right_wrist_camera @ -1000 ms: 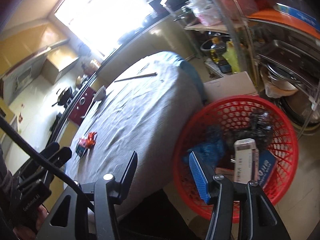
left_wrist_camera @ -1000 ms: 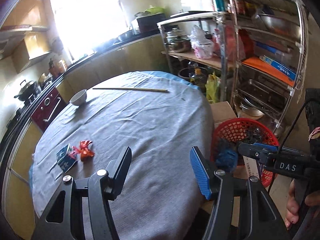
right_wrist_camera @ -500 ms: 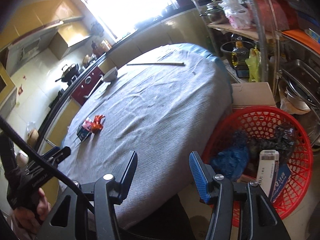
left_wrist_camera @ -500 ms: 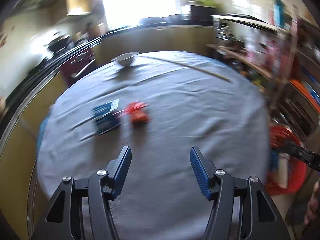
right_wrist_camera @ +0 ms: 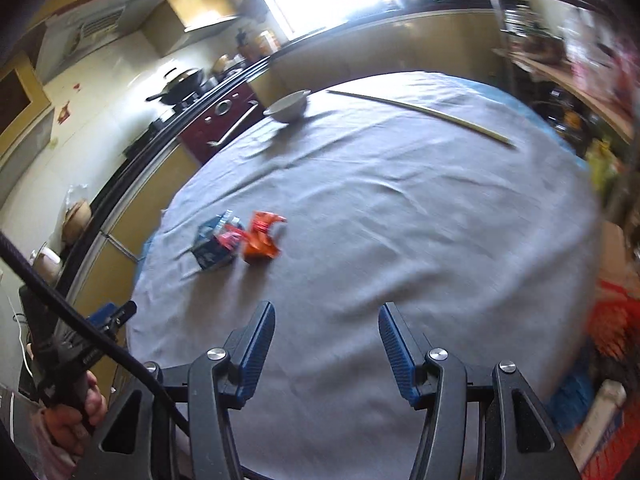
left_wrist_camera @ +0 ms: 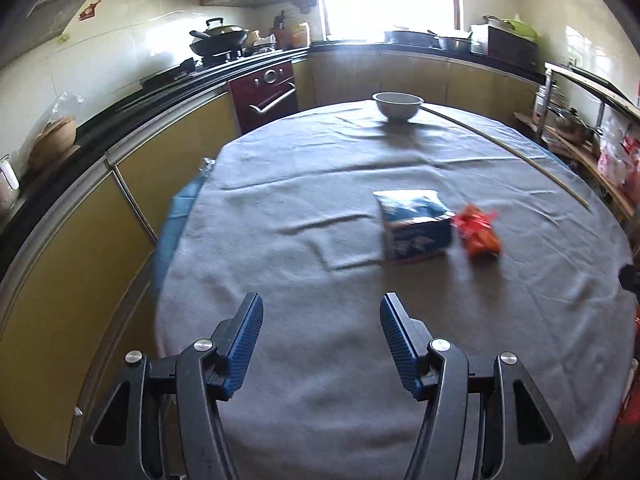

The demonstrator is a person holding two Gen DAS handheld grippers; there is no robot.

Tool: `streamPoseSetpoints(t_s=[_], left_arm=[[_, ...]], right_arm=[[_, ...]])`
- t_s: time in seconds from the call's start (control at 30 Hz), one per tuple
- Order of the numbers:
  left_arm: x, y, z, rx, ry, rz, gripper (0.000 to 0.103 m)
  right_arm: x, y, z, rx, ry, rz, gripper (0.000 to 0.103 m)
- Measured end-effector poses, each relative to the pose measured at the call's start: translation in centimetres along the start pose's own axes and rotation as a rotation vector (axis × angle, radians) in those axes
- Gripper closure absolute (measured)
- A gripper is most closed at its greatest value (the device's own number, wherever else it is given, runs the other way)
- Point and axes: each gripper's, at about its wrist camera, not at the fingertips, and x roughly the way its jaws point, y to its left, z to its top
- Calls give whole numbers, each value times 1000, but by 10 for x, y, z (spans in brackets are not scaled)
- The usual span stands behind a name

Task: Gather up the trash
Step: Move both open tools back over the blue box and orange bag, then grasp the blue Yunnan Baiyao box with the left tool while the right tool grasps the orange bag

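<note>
A blue and white carton point(left_wrist_camera: 414, 226) lies on the round table's grey cloth point(left_wrist_camera: 320, 200), with a crumpled orange-red wrapper point(left_wrist_camera: 478, 230) touching its right side. The right wrist view shows the same carton point(right_wrist_camera: 212, 246) and wrapper point(right_wrist_camera: 260, 240) left of centre. My left gripper point(left_wrist_camera: 321, 344) is open above the near part of the table, short of the carton, nothing between its blue pads. My right gripper point(right_wrist_camera: 326, 350) is open too and empty, over the cloth near the front edge. The red trash basket point(right_wrist_camera: 616, 320) is a blur at the right edge, with a white box point(right_wrist_camera: 596, 420) in it.
A white bowl point(left_wrist_camera: 397, 106) and a long thin stick point(left_wrist_camera: 504, 154) lie at the table's far side. Yellow cabinets and a counter with a wok point(left_wrist_camera: 218, 38) curve round the left. A metal shelf rack point(left_wrist_camera: 580, 120) stands on the right. A hand point(right_wrist_camera: 76, 420) holds the left gripper's handle.
Both grippers have swung left, away from the red basket and toward the table. The carton and wrapper now sit ahead of the left gripper, and the basket has slid to the right edge.
</note>
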Motion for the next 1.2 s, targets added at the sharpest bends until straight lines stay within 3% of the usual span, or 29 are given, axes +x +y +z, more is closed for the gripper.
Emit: streamPoseSetpoints(t_s=[0.17, 0.27, 0.4, 0.63, 0.8, 0.93, 1.0, 1.2], left_arm=[[16, 15, 14, 18, 9, -46, 37], [25, 16, 27, 63, -8, -111, 31], [37, 10, 46, 148, -32, -206, 29], [64, -10, 81, 318, -15, -450, 27], [81, -40, 93, 466, 20, -575, 26], [95, -65, 100, 579, 22, -561, 26], [102, -73, 104, 629, 45, -616, 26], [130, -80, 105, 694, 141, -673, 26]], right_arm=[[58, 37, 30, -74, 43, 30, 45], [93, 52, 43, -97, 64, 46, 45], [127, 64, 55, -109, 87, 48, 46], [168, 68, 62, -108, 175, 39, 58], [161, 61, 56, -109, 149, 54, 67], [144, 47, 54, -73, 132, 68, 68], [130, 39, 50, -62, 124, 62, 68], [108, 16, 41, 0, 122, 66, 68]])
